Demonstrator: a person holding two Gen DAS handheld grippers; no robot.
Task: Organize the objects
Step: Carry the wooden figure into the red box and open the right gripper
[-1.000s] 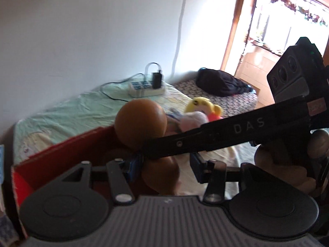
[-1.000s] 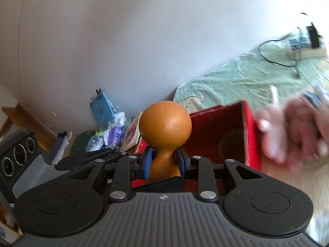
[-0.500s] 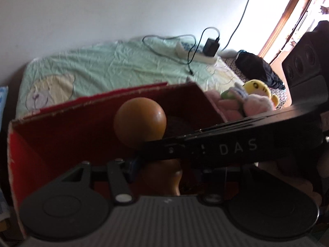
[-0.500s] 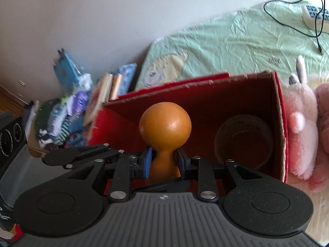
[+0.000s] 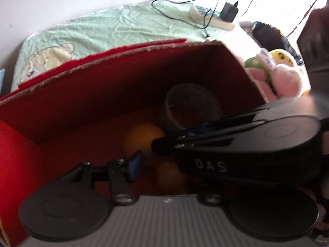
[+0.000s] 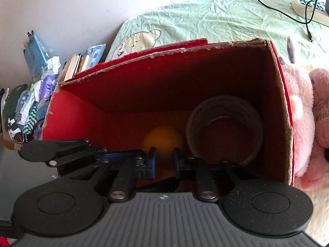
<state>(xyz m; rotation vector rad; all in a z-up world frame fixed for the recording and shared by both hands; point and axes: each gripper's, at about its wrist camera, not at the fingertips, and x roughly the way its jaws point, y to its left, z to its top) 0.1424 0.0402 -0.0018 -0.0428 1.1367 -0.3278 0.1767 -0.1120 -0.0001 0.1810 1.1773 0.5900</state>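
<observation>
Since the earlier frames both tongs have dropped from above the rim into the mouth of the red box (image 6: 185, 49), and the orange wooden knob (image 6: 162, 142) has left its high position for the box floor.

Progress: the knob lies low inside the box, blurred, just beside a round roll-like item (image 6: 224, 127) already stored there. I judge this placement nearly complete. The pink plush toys (image 6: 298, 123) are outside the box on the bed (image 6: 226, 16), touching its side wall, and are not yet put away.

Right tongs (image 6: 164, 158): jaws closing, with the knob's ball just beyond the tips. I see no pad pressing on it.

Left tongs (image 5: 168, 170): one blue pad (image 5: 134, 162) shows clear of the wood, while the other is hidden behind my right tongs. I cannot tell whether this pair grips anything.

Pose: both hands are pitched steeply downward into the box, the right tongs crossing in front of the left.
</observation>
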